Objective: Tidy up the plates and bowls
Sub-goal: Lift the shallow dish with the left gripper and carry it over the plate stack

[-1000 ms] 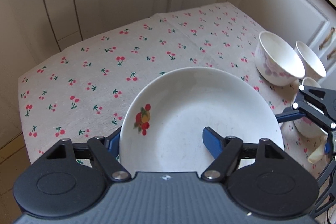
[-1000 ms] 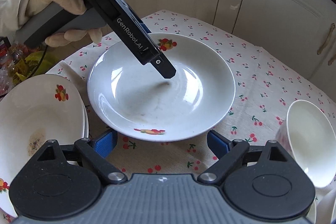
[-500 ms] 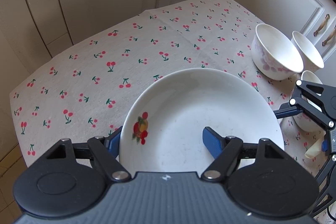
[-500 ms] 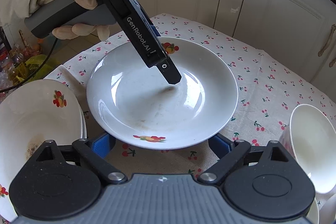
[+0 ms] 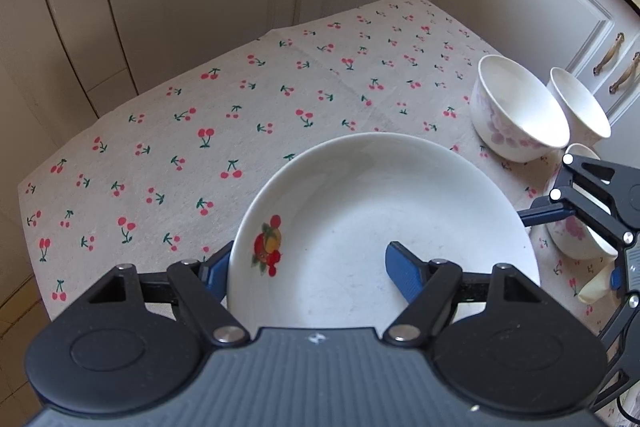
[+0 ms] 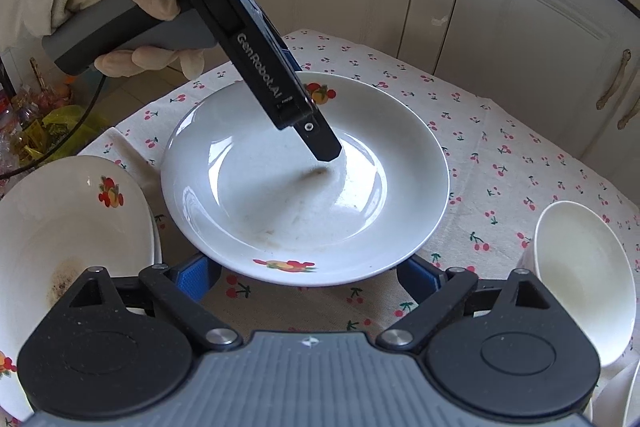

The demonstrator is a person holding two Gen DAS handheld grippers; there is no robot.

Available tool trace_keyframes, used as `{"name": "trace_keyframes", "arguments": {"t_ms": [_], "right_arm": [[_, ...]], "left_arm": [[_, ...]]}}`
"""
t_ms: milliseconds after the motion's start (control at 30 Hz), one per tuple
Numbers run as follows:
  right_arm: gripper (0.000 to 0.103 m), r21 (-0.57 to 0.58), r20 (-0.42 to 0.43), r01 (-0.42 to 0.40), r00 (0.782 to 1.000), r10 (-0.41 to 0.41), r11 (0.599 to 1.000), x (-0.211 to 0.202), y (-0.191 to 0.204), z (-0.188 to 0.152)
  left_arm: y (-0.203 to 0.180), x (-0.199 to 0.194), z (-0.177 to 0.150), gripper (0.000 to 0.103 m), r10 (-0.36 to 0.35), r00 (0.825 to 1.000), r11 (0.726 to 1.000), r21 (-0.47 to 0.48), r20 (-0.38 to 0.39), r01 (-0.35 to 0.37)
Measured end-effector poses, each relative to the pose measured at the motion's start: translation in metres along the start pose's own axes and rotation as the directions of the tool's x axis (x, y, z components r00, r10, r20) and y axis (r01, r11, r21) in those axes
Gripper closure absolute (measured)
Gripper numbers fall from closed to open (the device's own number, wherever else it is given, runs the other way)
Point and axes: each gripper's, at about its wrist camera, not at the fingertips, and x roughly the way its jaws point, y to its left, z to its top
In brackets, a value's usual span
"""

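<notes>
— What are your left fingers doing?
— My left gripper (image 5: 308,267) is pinching the fruit-print plate (image 5: 384,227) by its rim, one pad inside, one under, lifting it above the cherry tablecloth (image 5: 240,115).
— And the right?
— My right gripper (image 6: 308,277) is hanging spread wide beside that plate, gripping nothing, between stacked plates (image 6: 72,227) and a bowl (image 6: 584,291).
</notes>
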Motion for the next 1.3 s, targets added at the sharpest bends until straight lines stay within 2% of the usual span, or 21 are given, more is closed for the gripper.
{"name": "trace_keyframes", "arguments": {"t_ms": [267,600,933,1300], "right_arm": [[0.006,-0.005,0.015,0.004,1.000,-0.004,1.000,-0.014,0.001,0.003],[0.006,-0.012,0.055,-0.006,0.998,0.006,1.000,-0.052,0.019,0.004],[0.006,-0.041,0.085,-0.035,0.996,0.038,0.999,-0.092,0.056,-0.012],[0.006,-0.063,0.073,-0.080,0.994,0.085,0.995,-0.115,0.093,-0.040]], "left_arm": [[-0.008,-0.016,0.001,0.027,0.010,1.000,1.000,0.007,0.027,-0.010],[-0.031,-0.062,-0.009,0.026,0.041,0.996,0.999,0.012,0.077,-0.043],[-0.064,-0.104,-0.051,0.026,0.077,0.991,0.997,-0.019,0.106,-0.075],[-0.093,-0.120,-0.104,0.026,0.089,0.990,0.995,-0.049,0.106,-0.084]]}}
